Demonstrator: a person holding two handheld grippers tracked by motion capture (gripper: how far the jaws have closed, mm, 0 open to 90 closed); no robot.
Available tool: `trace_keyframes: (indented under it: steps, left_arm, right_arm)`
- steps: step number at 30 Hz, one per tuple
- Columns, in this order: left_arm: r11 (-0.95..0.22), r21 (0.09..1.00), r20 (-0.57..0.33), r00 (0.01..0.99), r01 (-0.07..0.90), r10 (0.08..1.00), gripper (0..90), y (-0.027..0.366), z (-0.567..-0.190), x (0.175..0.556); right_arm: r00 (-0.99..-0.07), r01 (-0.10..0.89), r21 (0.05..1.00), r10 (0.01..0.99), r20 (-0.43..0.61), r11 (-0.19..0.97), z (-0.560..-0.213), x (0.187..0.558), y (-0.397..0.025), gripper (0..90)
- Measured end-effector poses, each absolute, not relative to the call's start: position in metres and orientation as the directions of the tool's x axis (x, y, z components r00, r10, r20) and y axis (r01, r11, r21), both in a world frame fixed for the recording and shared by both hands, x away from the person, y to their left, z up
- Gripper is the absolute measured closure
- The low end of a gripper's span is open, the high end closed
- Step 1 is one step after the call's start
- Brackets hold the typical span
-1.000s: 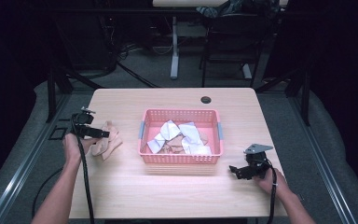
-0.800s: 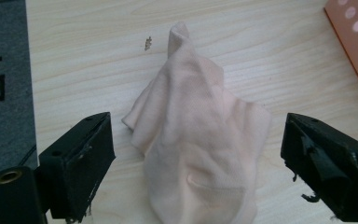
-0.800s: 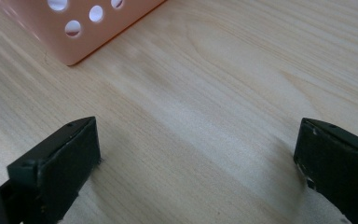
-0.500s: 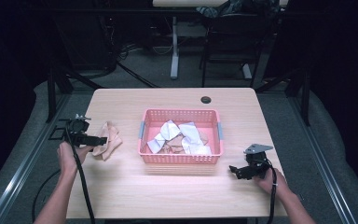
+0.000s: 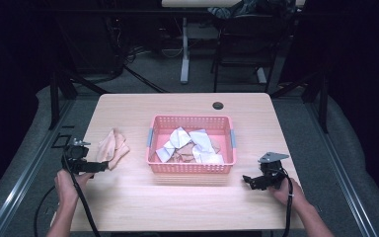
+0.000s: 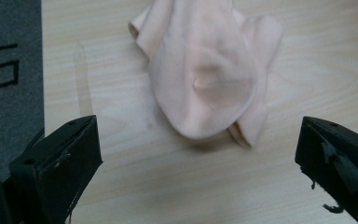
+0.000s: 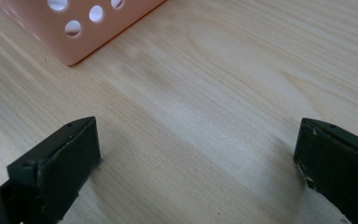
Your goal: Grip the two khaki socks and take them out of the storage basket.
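A pale peach sock (image 5: 111, 147) (image 6: 209, 79) lies crumpled on the wooden table (image 5: 187, 207), left of a pink basket (image 5: 191, 167). The basket holds several white and peach cloth pieces (image 5: 190, 145). My left gripper (image 5: 97, 168) (image 6: 198, 158) stands open just short of the sock's near end, with bare wood between its jaws. My right gripper (image 5: 246, 180) (image 7: 198, 158) is open too, low over the table at the basket's right front corner (image 7: 81, 35), and nothing sits between its jaws.
A small black round cap (image 5: 218, 105) sits near the table's far edge. Dark floor, cables and table legs lie beyond the table. A grey floor strip (image 6: 9, 79) runs along the table's left edge.
The left gripper has drawn back toward the near-left, away from the sock, which now lies free on the table. The right gripper has stayed put.
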State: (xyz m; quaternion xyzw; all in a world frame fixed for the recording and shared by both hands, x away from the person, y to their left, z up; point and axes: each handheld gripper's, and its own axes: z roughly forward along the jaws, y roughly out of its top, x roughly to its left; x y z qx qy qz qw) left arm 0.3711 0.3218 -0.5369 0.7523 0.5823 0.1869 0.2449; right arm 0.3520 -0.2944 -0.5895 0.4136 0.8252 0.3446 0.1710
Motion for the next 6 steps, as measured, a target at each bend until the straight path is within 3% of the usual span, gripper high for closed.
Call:
trace_keyframes:
  steps: [6]
  left_arm:
    - [-0.197,0.592,-0.004,0.247,0.782,0.969,0.0,0.3231,-0.5369,0.3724]
  right_arm:
    - [-0.599,0.566,0.709,0.801,0.002,0.421,-0.5894,0.352,-0.2944,0.0]
